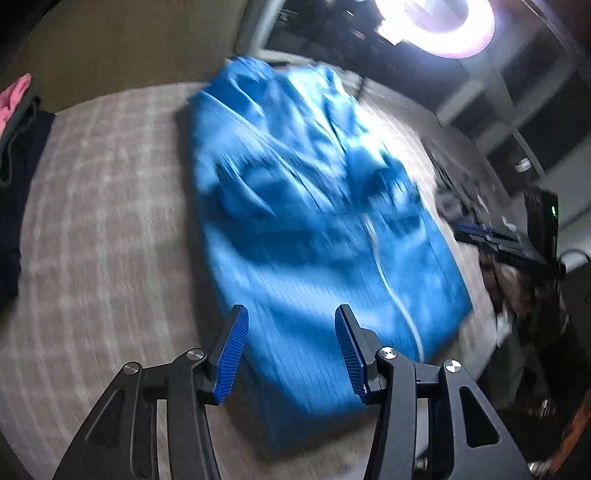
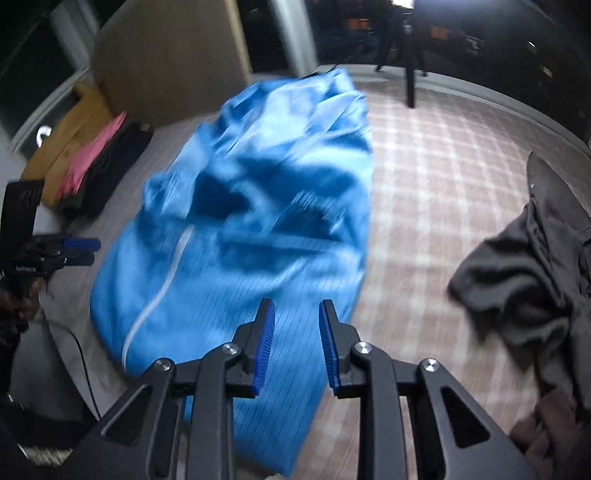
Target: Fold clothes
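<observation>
A blue garment [image 1: 314,221] lies lengthwise on a checked surface [image 1: 110,221] that may be a bed or a covered worktop; which one cannot be told. Its near hem lies under both hand-held grippers and its far end reaches the far edge. To the left of the garment the checked cloth is bare up to a stack of folded clothes [image 2: 85,162] in mustard, pink and dark colours at the far left edge. To the right there is open checked cloth up to a crumpled dark grey garment [image 2: 535,266] at the right edge. The left hand-held gripper [image 1: 291,350] has its blue pads spread well apart above the near hem, with nothing between them. The right hand-held gripper [image 2: 297,347] has its jaws set closer but still parted, over the near right part of the blue cloth, pinching nothing. Both views are smeared by motion, so the folds and a pale stripe [image 2: 162,280] on the blue garment are hard to read. The room beyond the far edge is dark, apart from a glaring lamp [image 1: 439,22].
</observation>
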{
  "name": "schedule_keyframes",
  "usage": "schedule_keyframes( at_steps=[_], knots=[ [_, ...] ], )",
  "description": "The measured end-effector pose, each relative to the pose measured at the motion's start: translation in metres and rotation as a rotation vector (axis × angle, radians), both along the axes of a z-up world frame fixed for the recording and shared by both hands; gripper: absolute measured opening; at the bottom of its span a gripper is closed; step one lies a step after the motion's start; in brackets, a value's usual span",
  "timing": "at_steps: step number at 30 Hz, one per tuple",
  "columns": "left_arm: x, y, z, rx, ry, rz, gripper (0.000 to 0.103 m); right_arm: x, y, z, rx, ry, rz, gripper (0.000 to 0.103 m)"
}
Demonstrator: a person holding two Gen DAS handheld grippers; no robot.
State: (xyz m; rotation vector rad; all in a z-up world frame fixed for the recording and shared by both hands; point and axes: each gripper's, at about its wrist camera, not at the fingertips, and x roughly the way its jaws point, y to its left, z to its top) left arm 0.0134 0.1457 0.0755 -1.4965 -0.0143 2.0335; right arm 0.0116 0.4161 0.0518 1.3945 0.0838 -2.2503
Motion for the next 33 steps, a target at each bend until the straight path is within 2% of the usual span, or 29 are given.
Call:
schedule_keyframes(
  at_steps=[3,5,6,8,9,11,14,16,18,20,22,26,28,33],
  knots=[
    [0.029,0.005,-0.016,0.005,-0.047,-0.048,0.048,0.025,-0.013,-0.011,0.022,-0.005,0.054,0.025],
    [0.039,0.008,-0.038,-0.055,-0.093,-0.047,0.047,0.034,-0.019,-0.021,0.046,-0.004,0.076,0.025],
    [0.046,0.007,-0.044,-0.072,-0.088,-0.046,0.047,0.032,-0.023,-0.029,0.08,0.004,0.075,0.025],
    [0.056,0.004,-0.045,-0.087,-0.072,-0.041,0.047,0.028,-0.032,-0.045,0.148,0.02,0.074,0.025],
    [0.059,0.002,-0.045,-0.106,-0.087,-0.035,0.047,0.025,-0.034,-0.046,0.167,0.032,0.064,0.025],
    [0.061,0.001,-0.035,-0.136,-0.062,-0.015,0.047,0.022,-0.036,-0.041,0.179,0.049,0.048,0.025],
    [0.058,0.018,-0.01,-0.1,0.038,-0.057,0.048,0.027,-0.039,-0.017,0.099,0.09,0.049,0.025],
    [0.052,0.039,-0.006,-0.051,0.06,-0.113,0.048,0.032,-0.049,-0.009,0.041,0.086,0.082,0.025],
    [0.043,0.062,-0.013,-0.025,0.058,-0.174,0.048,0.038,-0.065,-0.015,0.042,0.071,0.125,0.025],
    [0.035,0.08,-0.034,-0.065,0.049,-0.204,0.048,0.039,-0.083,-0.03,0.097,0.067,0.167,0.025],
    [0.025,0.086,-0.058,-0.144,0.058,-0.2,0.048,0.029,-0.089,-0.037,0.112,0.073,0.143,0.025],
    [0.007,0.074,-0.065,-0.164,0.071,-0.099,0.045,0.008,-0.101,-0.05,0.14,0.085,0.093,0.024],
    [0.001,0.064,-0.055,-0.154,0.058,-0.073,0.045,0.005,-0.092,-0.034,0.09,0.067,0.064,0.024],
    [-0.012,0.026,0.007,-0.107,0.146,-0.037,0.047,0.018,-0.045,0.039,0.033,0.132,0.011,0.025]
  ],
)
